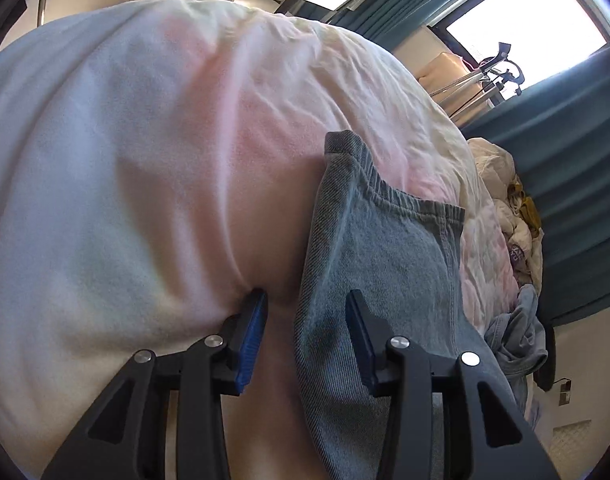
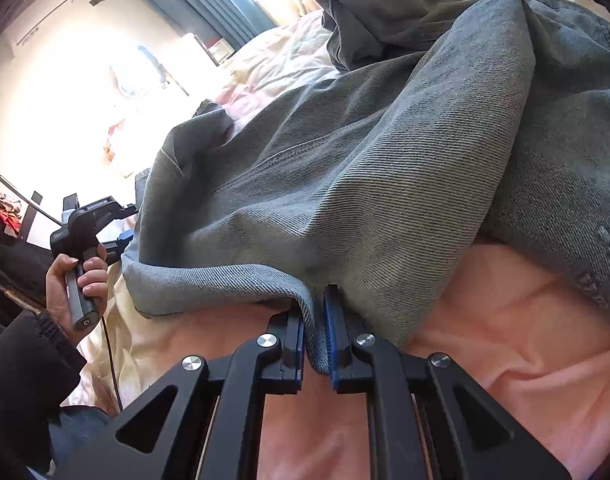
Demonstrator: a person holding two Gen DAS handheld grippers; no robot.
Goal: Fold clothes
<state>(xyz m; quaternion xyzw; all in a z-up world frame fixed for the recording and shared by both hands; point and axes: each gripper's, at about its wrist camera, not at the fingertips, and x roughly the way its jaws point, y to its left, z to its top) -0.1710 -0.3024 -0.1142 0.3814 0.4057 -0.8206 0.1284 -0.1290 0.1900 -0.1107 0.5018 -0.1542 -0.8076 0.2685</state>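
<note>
Now, your jeans (image 2: 345,184) lie on the bed (image 2: 505,340), over the pink cover, with other clothes (image 1: 517,216) heaped at the far side. They are denim: thick, rather heavy, soft enough to drape but with stiff seams and a stiff waistband. I think they will not slip easily from the pads, yet the hanging weight will pull at whatever edge you hold.

Your right gripper (image 2: 315,332) has its fingers nearly together, pinching a fold of the denim edge; the cloth goes down between the two blue pads. This grip looks firm.

Your left gripper (image 1: 305,320) is about half open and holds nothing. One of its fingers (image 1: 253,320) presses into the cover, the other rests on top of the denim, near the long side edge. The elastic waistband (image 1: 409,200) lies further ahead of it.

To take hold there, I would slide the lower finger under the edge, so both layers come between the pads, and grasp at the seam or hem, where the cloth is thickest. If you take only the top layer, the fold may open when you lift.
</note>
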